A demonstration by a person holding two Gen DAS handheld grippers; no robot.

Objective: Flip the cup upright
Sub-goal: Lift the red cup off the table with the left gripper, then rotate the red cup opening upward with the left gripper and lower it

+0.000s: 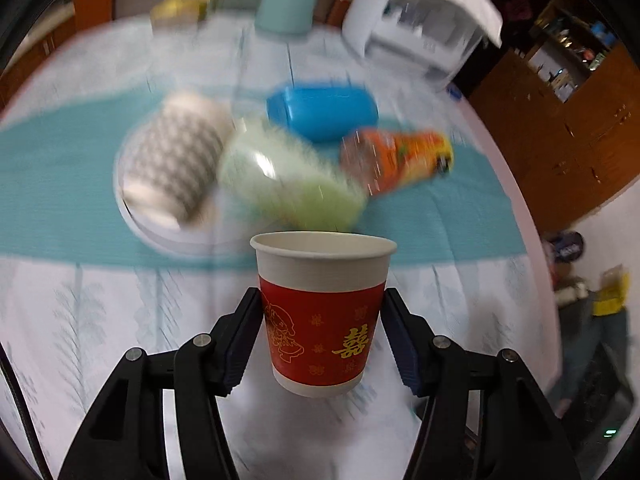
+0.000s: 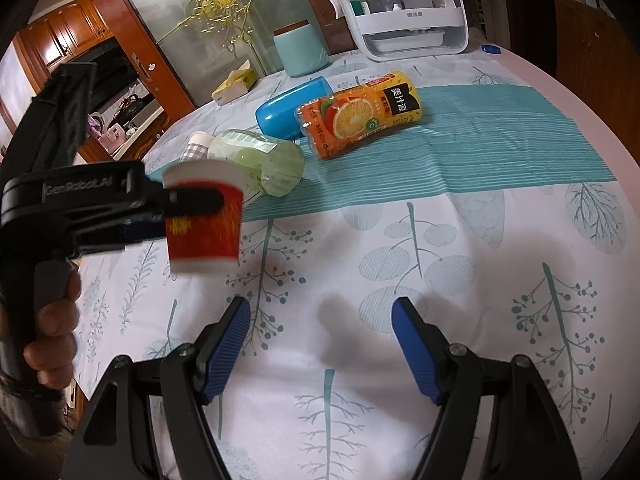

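A red and white paper cup (image 1: pixel 322 312) with gold print is held mouth up between the fingers of my left gripper (image 1: pixel 322 332), above the tablecloth. The same cup (image 2: pixel 204 216) shows in the right wrist view, blurred, clamped by the left gripper (image 2: pixel 192 208) at the left, a little above the table. My right gripper (image 2: pixel 320 344) is open and empty, low over the white leaf-print cloth near the front.
Behind the cup lie a checked cup (image 1: pixel 176 160) on a white plate (image 1: pixel 132 216), a pale green cup (image 2: pixel 260 160), a blue cup (image 2: pixel 292 106) and an orange juice bottle (image 2: pixel 360 114). A teal canister (image 2: pixel 300 50), tissue pack (image 2: pixel 236 84) and white appliance (image 2: pixel 412 12) stand at the back.
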